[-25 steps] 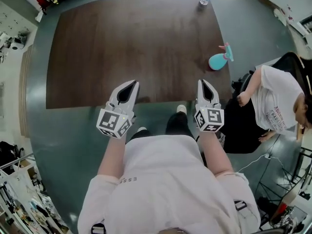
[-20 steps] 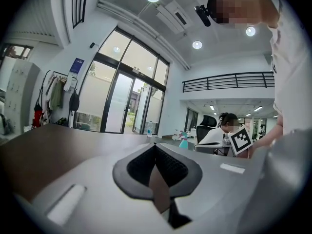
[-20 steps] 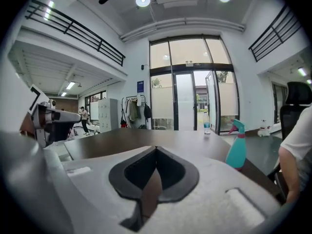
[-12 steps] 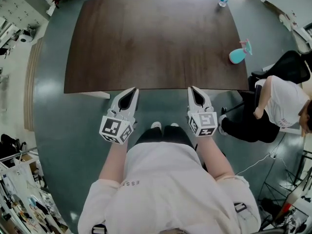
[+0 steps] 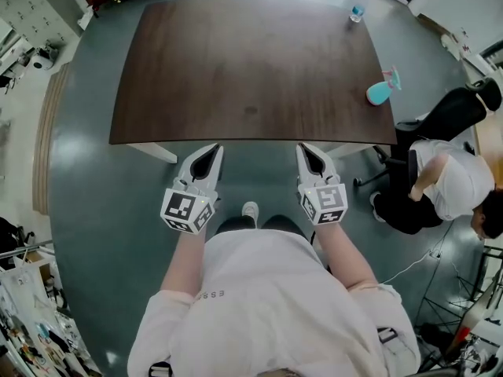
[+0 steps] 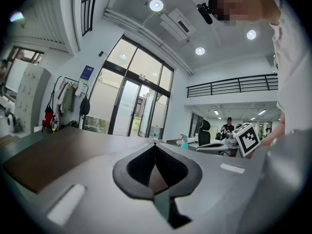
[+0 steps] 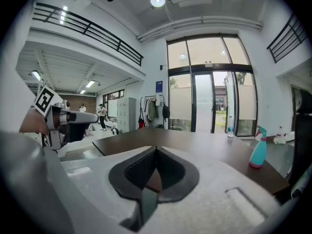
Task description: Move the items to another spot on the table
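A teal spray bottle [image 5: 380, 91] stands near the right edge of the dark brown table [image 5: 251, 69]; it also shows in the right gripper view [image 7: 257, 152]. A clear water bottle [image 5: 357, 11] stands at the far right corner, small in the distance [image 7: 229, 130]. My left gripper [image 5: 209, 152] and right gripper [image 5: 308, 152] hang side by side just short of the table's near edge, over the floor. Both are shut with nothing between the jaws, as the left gripper view [image 6: 155, 147] and right gripper view [image 7: 156, 151] show.
A person in a white shirt [image 5: 448, 187] sits by a black office chair [image 5: 452, 112] to the right of the table. Grey-green floor surrounds the table. Clutter and racks [image 5: 31, 328] stand at the left. Glass doors [image 7: 204, 106] lie beyond the table's far side.
The table has slid farther from me in the head view: the grippers were over its near edge a second ago and now hang over the floor in front of it. Both stay shut.
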Demonstrator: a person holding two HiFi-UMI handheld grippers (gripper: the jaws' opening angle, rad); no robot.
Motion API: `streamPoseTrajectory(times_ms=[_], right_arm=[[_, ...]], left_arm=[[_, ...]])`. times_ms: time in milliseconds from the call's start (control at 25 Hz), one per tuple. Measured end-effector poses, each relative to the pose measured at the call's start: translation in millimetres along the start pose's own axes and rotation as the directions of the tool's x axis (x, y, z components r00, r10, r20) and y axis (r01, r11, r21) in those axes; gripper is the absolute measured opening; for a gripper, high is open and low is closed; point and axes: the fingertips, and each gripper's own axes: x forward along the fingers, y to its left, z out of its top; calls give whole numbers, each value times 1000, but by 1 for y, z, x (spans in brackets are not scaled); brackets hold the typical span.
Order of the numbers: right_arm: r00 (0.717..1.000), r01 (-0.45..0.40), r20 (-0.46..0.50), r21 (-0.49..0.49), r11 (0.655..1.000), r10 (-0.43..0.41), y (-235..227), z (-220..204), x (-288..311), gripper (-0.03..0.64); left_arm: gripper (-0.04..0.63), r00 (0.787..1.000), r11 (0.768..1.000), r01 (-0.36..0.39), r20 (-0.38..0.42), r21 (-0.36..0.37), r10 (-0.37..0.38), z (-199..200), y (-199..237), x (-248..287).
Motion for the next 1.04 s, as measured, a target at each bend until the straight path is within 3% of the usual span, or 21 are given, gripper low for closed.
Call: streamPoseTrajectory(times_ms=[440, 1040], right_arm=[[1000, -5, 21, 22, 1000, 4, 16, 4, -5, -11], [999, 20, 25, 21, 1000, -21, 0, 8, -5, -11]], left_arm=[[8, 999, 999, -36, 39, 4, 36, 4, 12, -20], [8, 998, 1000, -25, 51, -5, 25, 5, 10, -7]])
